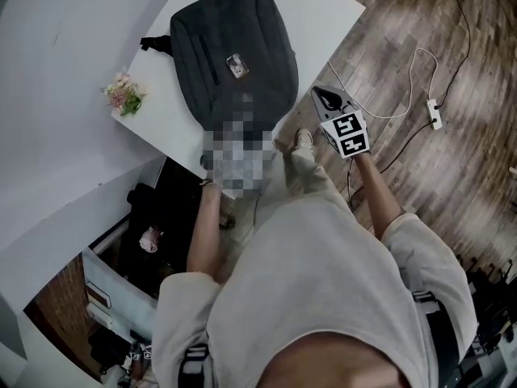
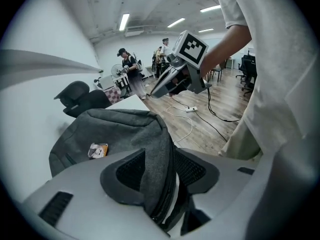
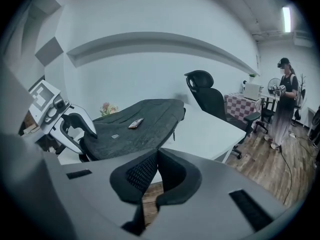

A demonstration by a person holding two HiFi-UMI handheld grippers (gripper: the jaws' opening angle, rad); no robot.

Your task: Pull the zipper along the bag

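Grey bag [image 2: 125, 129] edge between parted left fingers [image 2: 127, 171] | right fingers [image 3: 142, 176] closed, empty, beside table [image 3: 210, 129]

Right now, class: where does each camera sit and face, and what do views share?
Head view: head-mounted, steeply down onto dark grey fabric backpack; torso, forearms show.
Left gripper view: on left gripper, along open jaws around backpack's edge; right gripper shows.
Right gripper view: on right gripper, shut jaws, toward backpack; left gripper shows.
Shared: the backpack.
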